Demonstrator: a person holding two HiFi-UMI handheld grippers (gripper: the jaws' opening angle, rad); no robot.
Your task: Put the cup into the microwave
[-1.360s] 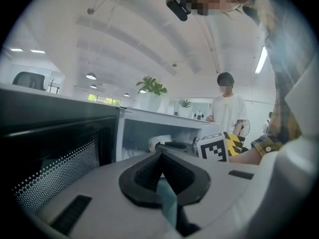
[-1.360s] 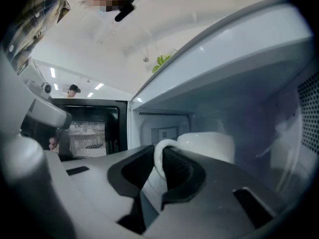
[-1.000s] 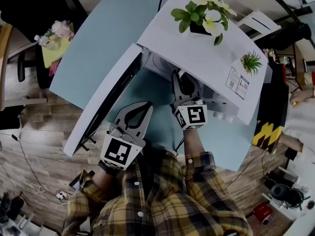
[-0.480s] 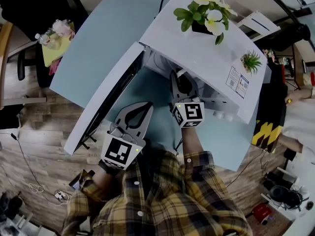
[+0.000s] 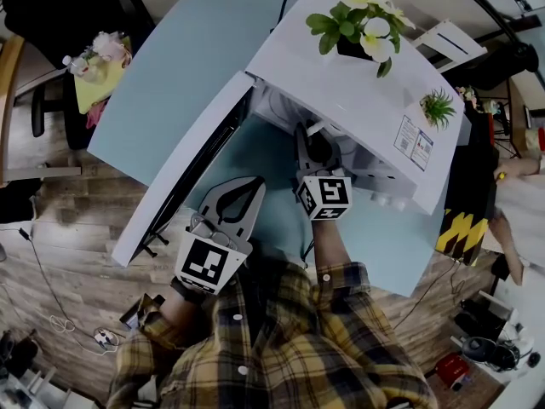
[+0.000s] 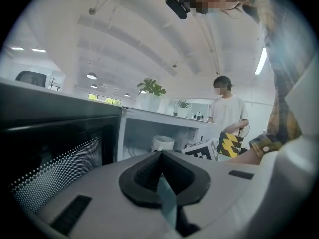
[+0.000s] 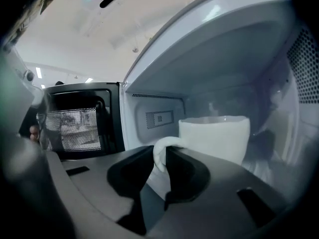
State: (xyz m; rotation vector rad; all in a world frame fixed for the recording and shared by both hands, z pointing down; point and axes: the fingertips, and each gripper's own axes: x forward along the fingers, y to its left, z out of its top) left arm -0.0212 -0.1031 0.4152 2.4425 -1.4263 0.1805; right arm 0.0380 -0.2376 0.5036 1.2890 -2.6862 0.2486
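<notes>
Two jaws of the right gripper point(image 7: 162, 156) clamped on the handle of the white cup point(image 7: 217, 136), inside the open microwave point(image 5: 341, 88) (door point(image 5: 183, 177) swung left); left gripper point(image 6: 160, 158) nearer, jaws together, empty.

The microwave point(image 5: 341, 100) stands on the table point(image 5: 170, 66), toward its right side, with its door point(image 5: 183, 181) swung wide open to the left. On its top sit two plants, the large plant point(image 5: 362, 28) at the far end and the small plant point(image 5: 436, 107) near the right edge. The cup point(image 7: 219, 136) is inside the cavity with its handle turned toward me. My right claw point(image 5: 308, 136) reaches in through the opening and is closed on that handle. My left claw point(image 5: 253, 182) is outside, over the table before the opening, just right of the open door and beside my right claw, its jaws together. A person point(image 5: 519, 194) stands off the table's right side.
</notes>
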